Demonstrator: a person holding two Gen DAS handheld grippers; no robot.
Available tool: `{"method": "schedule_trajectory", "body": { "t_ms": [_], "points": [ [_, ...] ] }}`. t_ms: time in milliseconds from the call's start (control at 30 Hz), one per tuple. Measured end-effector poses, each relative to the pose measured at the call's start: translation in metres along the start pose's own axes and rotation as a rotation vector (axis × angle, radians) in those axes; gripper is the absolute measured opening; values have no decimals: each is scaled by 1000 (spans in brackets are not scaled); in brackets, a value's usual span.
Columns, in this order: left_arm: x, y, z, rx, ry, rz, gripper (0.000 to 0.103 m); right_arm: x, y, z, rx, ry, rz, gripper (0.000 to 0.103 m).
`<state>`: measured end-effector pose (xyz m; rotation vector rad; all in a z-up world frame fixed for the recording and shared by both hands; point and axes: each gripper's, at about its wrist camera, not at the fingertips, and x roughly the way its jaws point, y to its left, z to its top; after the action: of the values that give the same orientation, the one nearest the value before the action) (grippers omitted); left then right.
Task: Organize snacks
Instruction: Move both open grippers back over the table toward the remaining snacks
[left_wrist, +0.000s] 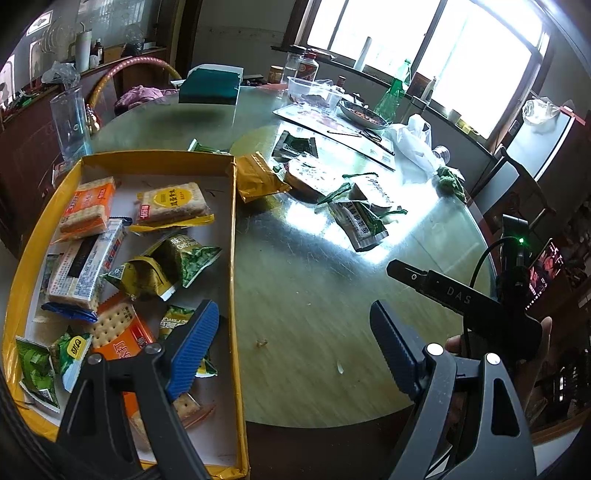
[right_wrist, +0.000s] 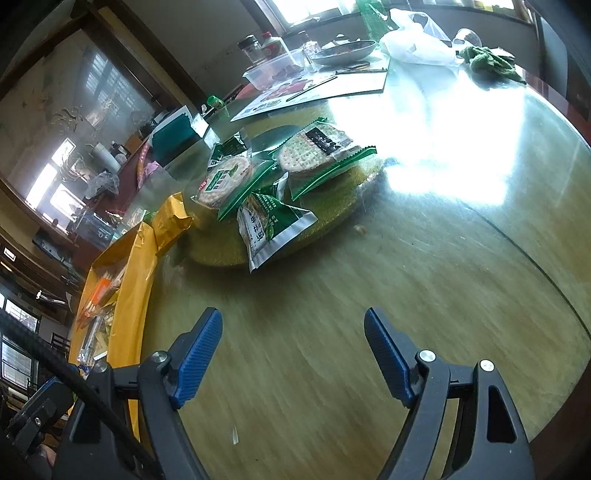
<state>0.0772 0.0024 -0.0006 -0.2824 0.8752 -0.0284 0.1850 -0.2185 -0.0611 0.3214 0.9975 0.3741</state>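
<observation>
A yellow cardboard box (left_wrist: 235, 229) on the left of the round glass table holds several snack packs, among them orange cracker packs (left_wrist: 86, 208) and green pea packs (left_wrist: 184, 256). It also shows in the right wrist view (right_wrist: 138, 266). Loose snacks lie on the table: a gold pack (left_wrist: 256, 179), a green-and-silver pack (left_wrist: 360, 225) and green cracker packs (right_wrist: 314, 153). My left gripper (left_wrist: 295, 347) is open and empty over the box's right wall. My right gripper (right_wrist: 293, 354) is open and empty above bare table, short of the loose packs.
The glass table top (left_wrist: 314, 295) carries crumbs (left_wrist: 262, 343). At the far side stand a clear food tub (left_wrist: 314, 92), a metal dish (left_wrist: 364, 114), a green bottle (left_wrist: 393, 92), a white plastic bag (left_wrist: 415, 142), a placemat (right_wrist: 314, 92) and a green cloth (right_wrist: 487, 61).
</observation>
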Motion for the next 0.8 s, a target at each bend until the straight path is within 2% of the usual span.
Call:
{"method": "schedule_trajectory", "body": {
  "t_ms": [433,800],
  "points": [
    [4,4,1,-8,6,-3,84,4,-1,6,9,3,4,80],
    [5,6,1,-24,2,-7,84,12,-12,26,60,26,51,79]
  ]
}}
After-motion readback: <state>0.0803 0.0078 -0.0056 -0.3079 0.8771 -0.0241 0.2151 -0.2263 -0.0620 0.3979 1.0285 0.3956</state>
